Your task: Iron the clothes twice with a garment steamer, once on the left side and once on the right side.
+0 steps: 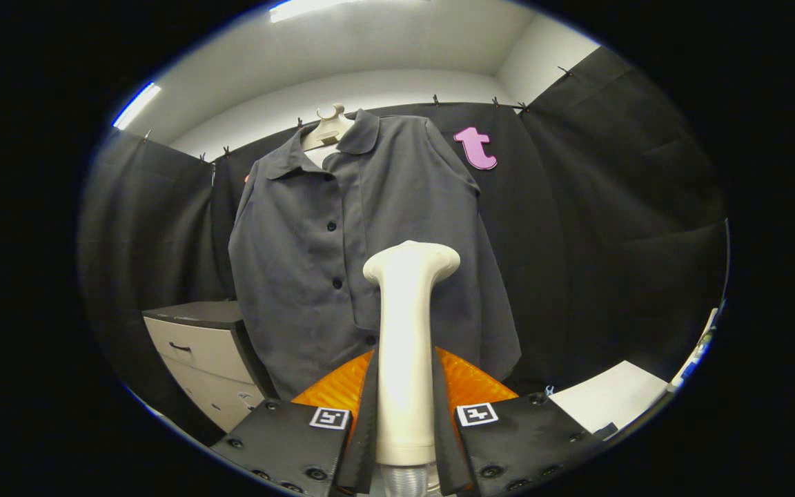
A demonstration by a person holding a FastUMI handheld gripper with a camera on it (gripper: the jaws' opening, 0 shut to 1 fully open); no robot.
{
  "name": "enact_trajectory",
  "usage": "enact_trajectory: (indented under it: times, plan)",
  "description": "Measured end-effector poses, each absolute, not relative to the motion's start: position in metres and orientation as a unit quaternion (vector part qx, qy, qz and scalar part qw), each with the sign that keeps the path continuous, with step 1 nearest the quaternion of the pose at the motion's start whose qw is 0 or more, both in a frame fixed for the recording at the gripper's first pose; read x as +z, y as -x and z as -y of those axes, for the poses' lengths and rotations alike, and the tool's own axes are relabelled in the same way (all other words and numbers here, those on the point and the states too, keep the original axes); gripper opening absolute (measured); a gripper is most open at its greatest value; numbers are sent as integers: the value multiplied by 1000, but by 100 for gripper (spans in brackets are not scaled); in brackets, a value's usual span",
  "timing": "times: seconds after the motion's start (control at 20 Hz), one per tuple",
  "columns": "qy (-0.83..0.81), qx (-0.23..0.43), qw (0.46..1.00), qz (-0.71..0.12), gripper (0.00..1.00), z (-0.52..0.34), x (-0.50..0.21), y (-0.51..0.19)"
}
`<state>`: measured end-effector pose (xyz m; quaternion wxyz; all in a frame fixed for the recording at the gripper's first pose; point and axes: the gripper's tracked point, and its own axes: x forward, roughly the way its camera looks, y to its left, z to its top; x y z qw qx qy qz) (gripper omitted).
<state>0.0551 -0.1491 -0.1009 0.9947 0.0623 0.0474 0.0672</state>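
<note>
A dark grey buttoned shirt (370, 241) hangs on a pale hanger (328, 128) in front of the black cloth wall. My gripper (404, 393) is shut on the cream handle of the garment steamer (408, 331), both fingers pressed on its sides. The steamer stands upright between the fingers, its head (411, 262) pointing towards the shirt's lower middle, near the button placket. I cannot tell whether the head touches the fabric. A ribbed hose end shows below the handle.
A cabinet with pale drawers and a dark top (208, 352) stands to the left of the shirt, low down. A white surface (611, 397) lies to the right of the fingers. Black cloth walls enclose the booth on both sides.
</note>
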Motion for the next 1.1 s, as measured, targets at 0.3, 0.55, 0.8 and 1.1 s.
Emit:
enact_trajectory:
  times: [0.3,0.55,0.8,1.1]
  plan:
    - [-58,64,994,-69,43,153,-125,-41]
    - [-56,58,993,-90,43,153,-151,-29]
    - [-60,54,990,-112,43,154,-174,-18]
    - [-58,44,991,-114,43,156,-172,-2]
